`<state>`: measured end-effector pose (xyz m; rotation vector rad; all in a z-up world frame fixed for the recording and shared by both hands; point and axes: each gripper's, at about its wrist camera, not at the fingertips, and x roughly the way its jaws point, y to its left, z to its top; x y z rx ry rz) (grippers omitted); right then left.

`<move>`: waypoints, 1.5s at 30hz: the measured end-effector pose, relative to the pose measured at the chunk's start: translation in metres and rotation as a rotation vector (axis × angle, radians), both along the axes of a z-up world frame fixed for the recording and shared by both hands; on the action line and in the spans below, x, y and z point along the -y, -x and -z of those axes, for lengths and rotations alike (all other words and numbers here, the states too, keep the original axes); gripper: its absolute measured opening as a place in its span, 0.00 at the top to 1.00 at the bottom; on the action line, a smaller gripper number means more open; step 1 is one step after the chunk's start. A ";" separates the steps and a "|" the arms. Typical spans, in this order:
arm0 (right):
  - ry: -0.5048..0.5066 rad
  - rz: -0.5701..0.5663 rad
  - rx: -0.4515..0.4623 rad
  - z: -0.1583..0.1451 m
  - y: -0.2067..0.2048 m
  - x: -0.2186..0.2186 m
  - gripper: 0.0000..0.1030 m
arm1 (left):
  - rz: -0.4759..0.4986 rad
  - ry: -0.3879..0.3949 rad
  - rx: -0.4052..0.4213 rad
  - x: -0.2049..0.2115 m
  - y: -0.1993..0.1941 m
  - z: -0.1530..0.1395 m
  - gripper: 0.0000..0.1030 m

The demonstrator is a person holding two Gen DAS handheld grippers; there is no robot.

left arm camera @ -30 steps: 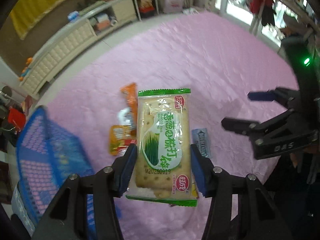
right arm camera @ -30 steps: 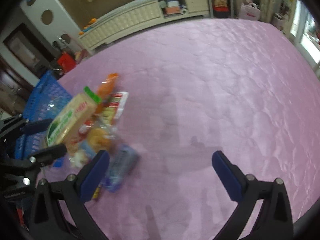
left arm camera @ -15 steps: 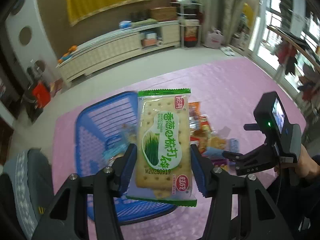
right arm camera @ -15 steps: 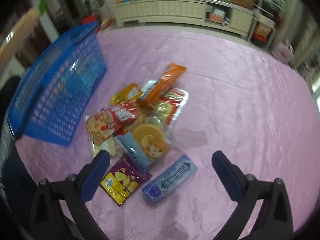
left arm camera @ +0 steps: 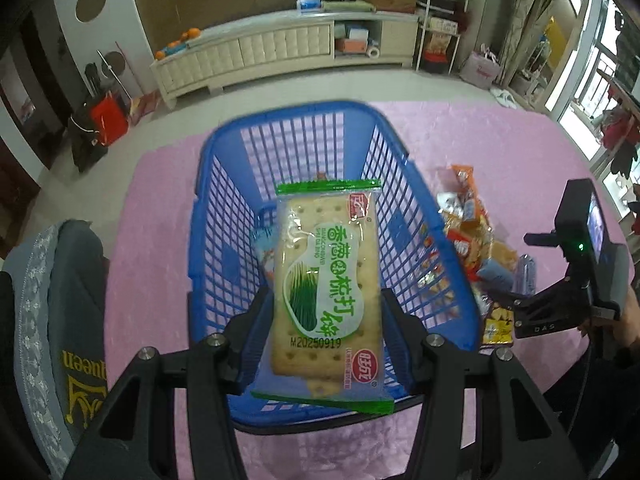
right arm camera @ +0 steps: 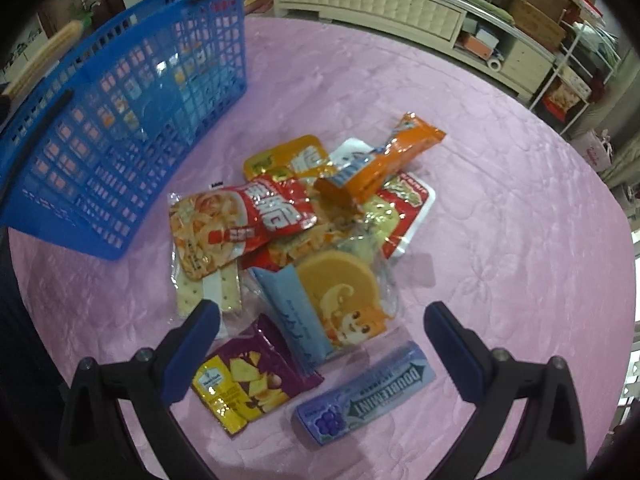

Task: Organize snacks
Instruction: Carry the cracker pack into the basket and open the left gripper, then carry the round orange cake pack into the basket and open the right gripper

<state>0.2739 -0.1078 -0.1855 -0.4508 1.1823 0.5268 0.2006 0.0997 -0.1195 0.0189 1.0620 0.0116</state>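
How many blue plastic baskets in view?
1. The blue plastic basket stands on the pink cloth, left of the snack pile; it is directly under the left tongs' cracker packet.

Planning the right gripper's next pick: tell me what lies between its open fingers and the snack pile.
In the right wrist view, the right gripper hangs open over the pile's near edge: a purple snack packet and a Doublemint gum pack lie between its fingers.

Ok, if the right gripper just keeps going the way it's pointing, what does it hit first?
Most likely the snack pile. The right gripper, jaws open and empty, points down at the blue-and-orange cartoon packet centred between its fingers, with the purple snack packet and Doublemint gum pack just nearer. Depth is unclear.
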 end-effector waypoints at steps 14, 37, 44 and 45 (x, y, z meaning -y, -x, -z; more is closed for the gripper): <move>-0.019 -0.015 -0.055 0.021 -0.033 0.007 0.11 | 0.009 0.033 -0.063 0.000 -0.018 0.026 0.51; -0.149 0.097 -0.013 -0.015 -0.025 0.031 0.40 | 0.009 0.019 -0.070 0.012 -0.023 0.036 0.34; -0.175 0.127 0.022 -0.044 -0.003 0.036 0.40 | 0.025 0.037 0.001 0.019 -0.001 0.007 0.34; -0.189 0.136 0.024 -0.051 0.000 0.037 0.40 | 0.025 0.038 0.012 0.019 0.002 0.003 0.34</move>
